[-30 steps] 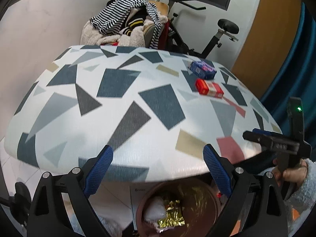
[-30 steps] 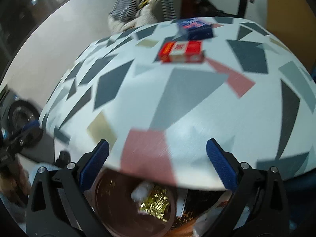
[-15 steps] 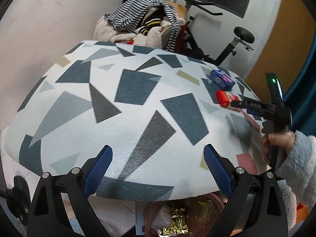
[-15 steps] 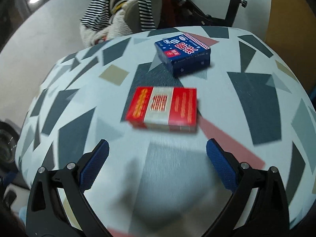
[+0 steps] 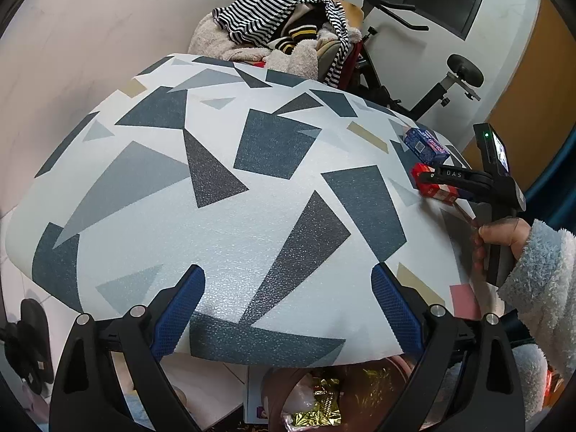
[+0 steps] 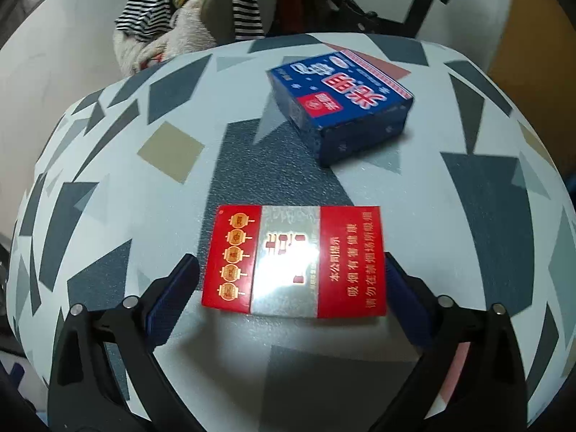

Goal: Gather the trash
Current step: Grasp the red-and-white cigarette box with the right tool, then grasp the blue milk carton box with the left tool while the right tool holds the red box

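A red and silver cigarette pack (image 6: 294, 261) lies flat on the patterned table (image 6: 180, 151). My right gripper (image 6: 288, 298) is open, one finger on each side of the pack's near end, not closed on it. A blue box (image 6: 342, 108) lies just beyond. In the left wrist view the right gripper (image 5: 446, 176) sits over the red pack (image 5: 432, 188), with the blue box (image 5: 424, 145) behind. My left gripper (image 5: 288, 309) is open and empty above the table's near edge. Below that edge a brown bin (image 5: 360, 388) holds gold foil (image 5: 324, 403) and other trash.
A chair piled with striped and fleecy clothes (image 5: 284, 39) stands behind the table, with an exercise bike (image 5: 450, 82) to its right. A wooden door (image 5: 532, 90) and blue curtain are at far right. White paper lies on the floor by the bin.
My right gripper has moved from above the bin forward over the table until its fingers flank the red pack. My left gripper has risen and moved forward over the table's near edge.
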Demonstrator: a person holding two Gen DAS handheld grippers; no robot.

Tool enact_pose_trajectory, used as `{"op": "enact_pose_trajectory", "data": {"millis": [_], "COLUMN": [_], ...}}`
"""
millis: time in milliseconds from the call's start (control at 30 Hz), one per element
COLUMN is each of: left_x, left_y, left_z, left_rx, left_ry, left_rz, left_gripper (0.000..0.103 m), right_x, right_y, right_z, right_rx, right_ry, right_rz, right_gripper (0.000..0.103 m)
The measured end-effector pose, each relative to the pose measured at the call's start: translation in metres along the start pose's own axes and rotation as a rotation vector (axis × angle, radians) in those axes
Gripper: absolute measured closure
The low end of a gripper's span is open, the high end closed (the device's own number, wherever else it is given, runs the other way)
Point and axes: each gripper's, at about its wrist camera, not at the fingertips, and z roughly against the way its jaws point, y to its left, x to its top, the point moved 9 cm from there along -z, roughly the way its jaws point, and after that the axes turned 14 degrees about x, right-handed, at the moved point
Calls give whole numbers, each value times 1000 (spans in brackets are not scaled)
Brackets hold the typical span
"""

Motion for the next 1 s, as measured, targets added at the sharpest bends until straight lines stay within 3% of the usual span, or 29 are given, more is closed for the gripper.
{"op": "enact_pose_trajectory", "data": {"millis": [133, 300, 433, 600, 767, 1000], "left_x": [2, 22, 67, 124, 146, 156], "left_y": [-12, -49, -121, -222, -293, -350], "left_z": [-1, -12, -18, -51, -110, -170], "left_rx": [-71, -140, -347, -453, -396, -362], "left_ry": [-1, -7, -70, -145, -128, -95], "left_rz": [-23, -132, -279, -498, -635, -773], "left_gripper": [12, 12, 7, 7, 7, 7], "right_x": [-3, -8, -13, -22, -24, -29], "right_y": [-1, -12, -31, -62, -93, -132], "right_z": [8, 37, 71, 98, 115, 122], "right_rx": [31, 64, 129, 128, 105, 96], "right_ry": [-26, -92, -169, -213, -232, -246], "right_rz": [65, 56, -4, -26, -81, -141], "right_gripper": [15, 15, 15, 15, 15, 15]}}
